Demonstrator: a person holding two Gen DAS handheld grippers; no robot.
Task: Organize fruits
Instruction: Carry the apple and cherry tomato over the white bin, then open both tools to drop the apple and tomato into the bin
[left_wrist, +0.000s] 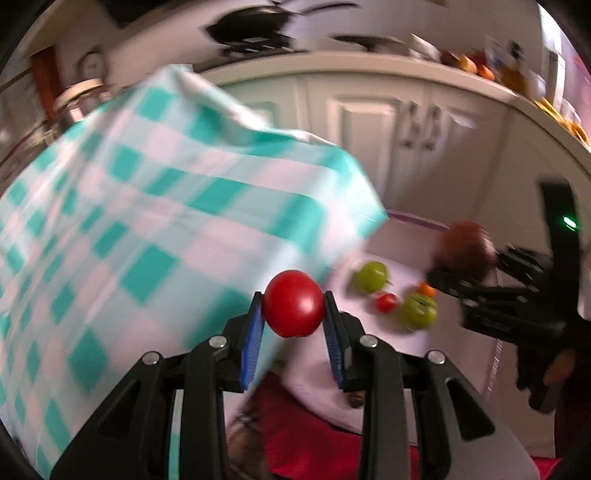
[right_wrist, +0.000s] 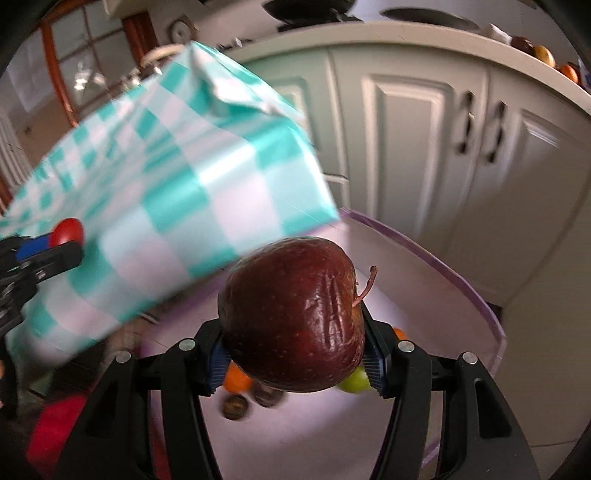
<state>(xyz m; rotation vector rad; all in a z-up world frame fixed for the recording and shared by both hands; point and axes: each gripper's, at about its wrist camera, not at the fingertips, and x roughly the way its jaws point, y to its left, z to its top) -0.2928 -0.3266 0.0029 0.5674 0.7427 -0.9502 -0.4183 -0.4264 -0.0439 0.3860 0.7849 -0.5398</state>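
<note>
Two tongs clamped: left tongs (left_wrist: 293, 310) on tomato (left_wrist: 293, 308) | right tongs (right_wrist: 295, 336) on apple (right_wrist: 291, 314) | both beside checked tablecloth (left_wrist: 147, 229) edge

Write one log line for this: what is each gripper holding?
left gripper: shut on red tomato | right gripper: shut on dark red apple | below: pale tray with green fruits

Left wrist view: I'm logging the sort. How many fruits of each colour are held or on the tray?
Red: 3, tomato, apple, small red fruit
Green: 2, far green fruit, near green fruit
Orange: 1, orange fruit
Total: 6
</note>
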